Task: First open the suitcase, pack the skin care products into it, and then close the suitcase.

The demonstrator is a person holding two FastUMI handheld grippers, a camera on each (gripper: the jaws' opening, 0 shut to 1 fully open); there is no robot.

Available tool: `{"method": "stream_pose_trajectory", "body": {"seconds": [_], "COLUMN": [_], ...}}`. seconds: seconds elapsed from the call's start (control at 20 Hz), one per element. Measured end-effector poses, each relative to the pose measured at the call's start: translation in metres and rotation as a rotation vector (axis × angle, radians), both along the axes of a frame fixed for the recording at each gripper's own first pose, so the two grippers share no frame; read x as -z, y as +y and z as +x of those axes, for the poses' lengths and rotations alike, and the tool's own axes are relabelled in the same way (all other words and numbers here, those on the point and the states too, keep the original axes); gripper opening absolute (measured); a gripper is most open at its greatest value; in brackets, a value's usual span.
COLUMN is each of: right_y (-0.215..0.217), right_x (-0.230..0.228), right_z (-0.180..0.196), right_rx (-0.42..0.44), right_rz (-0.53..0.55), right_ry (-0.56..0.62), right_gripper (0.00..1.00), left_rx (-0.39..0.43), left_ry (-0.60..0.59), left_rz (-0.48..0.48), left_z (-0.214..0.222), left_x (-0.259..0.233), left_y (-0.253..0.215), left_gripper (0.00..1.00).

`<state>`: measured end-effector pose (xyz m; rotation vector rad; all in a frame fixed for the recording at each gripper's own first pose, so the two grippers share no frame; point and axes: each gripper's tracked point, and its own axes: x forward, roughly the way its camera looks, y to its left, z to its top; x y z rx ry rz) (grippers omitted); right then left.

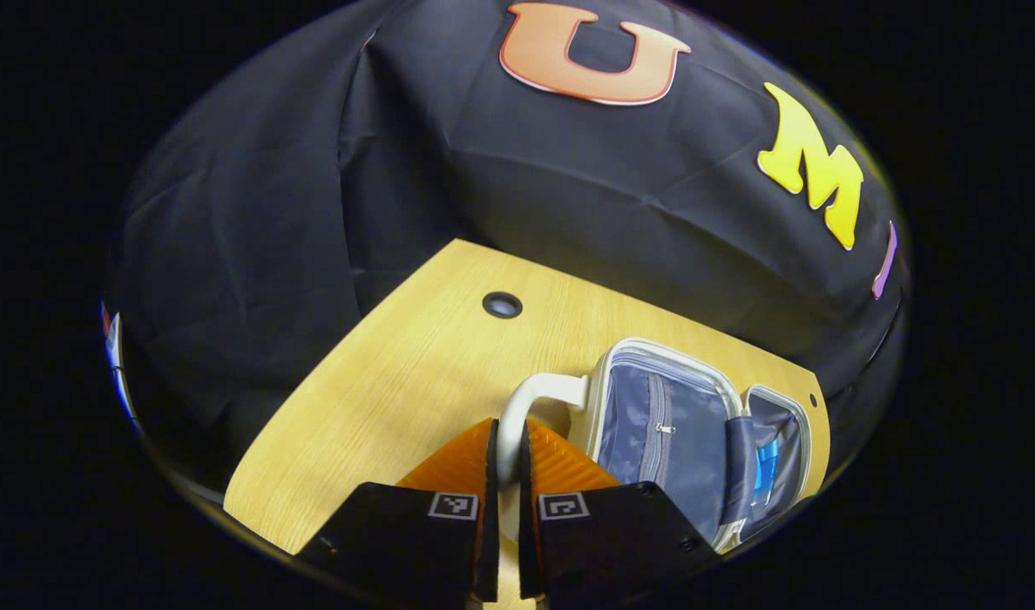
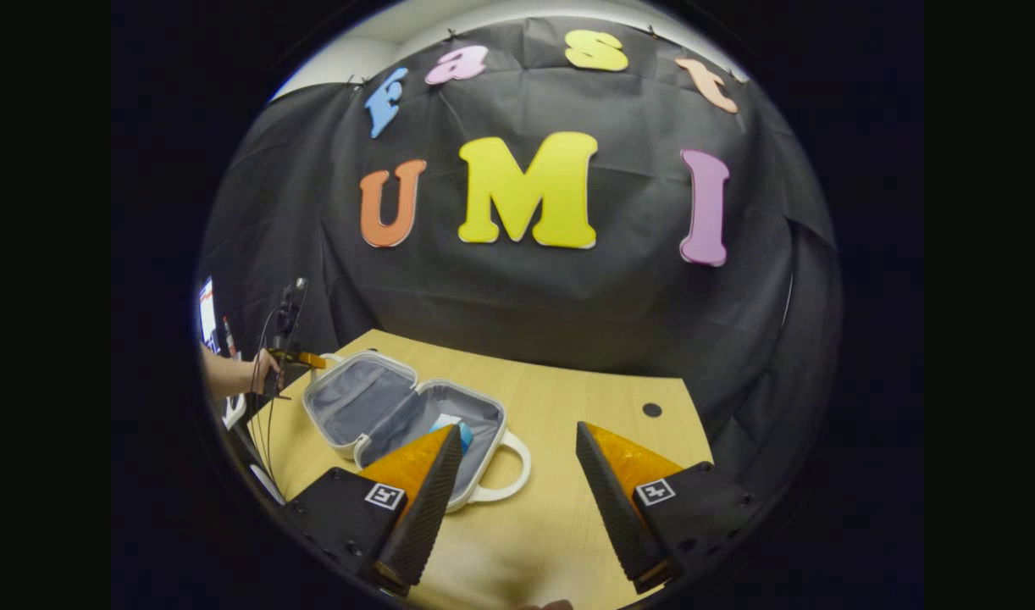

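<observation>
White suitcase [image 2: 407,424] lies open on the worktop [image 2: 585,424] with a blue product [image 2: 456,429] inside, left gripper [image 1: 505,457] jaws clamped on its handle [image 1: 526,407], right gripper [image 2: 517,483] jaws apart, so closing the lid likely comes next.

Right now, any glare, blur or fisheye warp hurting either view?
Left gripper view: sharp, the light wooden table edge bows from fisheye, soft sheen, tool shut on the white suitcase handle. Right gripper view: the open white suitcase slightly soft, dim at rim.

Bare table [image 2: 585,398] lies right of the open suitcase [image 2: 399,415], unobstructed.
</observation>
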<state>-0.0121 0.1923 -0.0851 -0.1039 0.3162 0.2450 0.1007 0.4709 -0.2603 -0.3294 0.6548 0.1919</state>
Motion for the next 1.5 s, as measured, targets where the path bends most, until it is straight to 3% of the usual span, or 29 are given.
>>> {"method": "stream_pose_trajectory", "body": {"seconds": [0.3,0.6,0.75,0.9,1.2,1.5], "right_y": [-0.006,-0.047,-0.066,-0.088,-0.144,-0.190], "right_x": [-0.023,-0.033,-0.034,-0.034,-0.031,-0.020], "right_z": [-0.018,-0.019,-0.021,-0.023,-0.024,-0.013], "right_rx": [-0.069,-0.015,0.000,0.030,0.081,0.127], "right_rz": [-0.005,0.072,0.104,0.126,0.145,0.167], "right_ry": [-0.081,-0.102,-0.100,-0.097,-0.078,-0.065], "right_gripper": [0.78,0.80,0.80,0.80,0.80,0.78], "left_rx": [0.003,0.041,0.080,0.126,0.194,0.272], "left_ry": [-0.096,-0.244,-0.276,-0.321,-0.359,-0.349], "left_rz": [0.143,0.205,0.289,0.376,0.306,0.288], "left_z": [-0.015,-0.011,-0.007,-0.001,0.010,0.013], "left_x": [-0.084,-0.174,-0.201,-0.217,-0.216,-0.178], "left_y": [-0.040,-0.119,-0.170,-0.226,-0.341,-0.421], "left_gripper": [0.11,0.11,0.10,0.10,0.11,0.10]}}
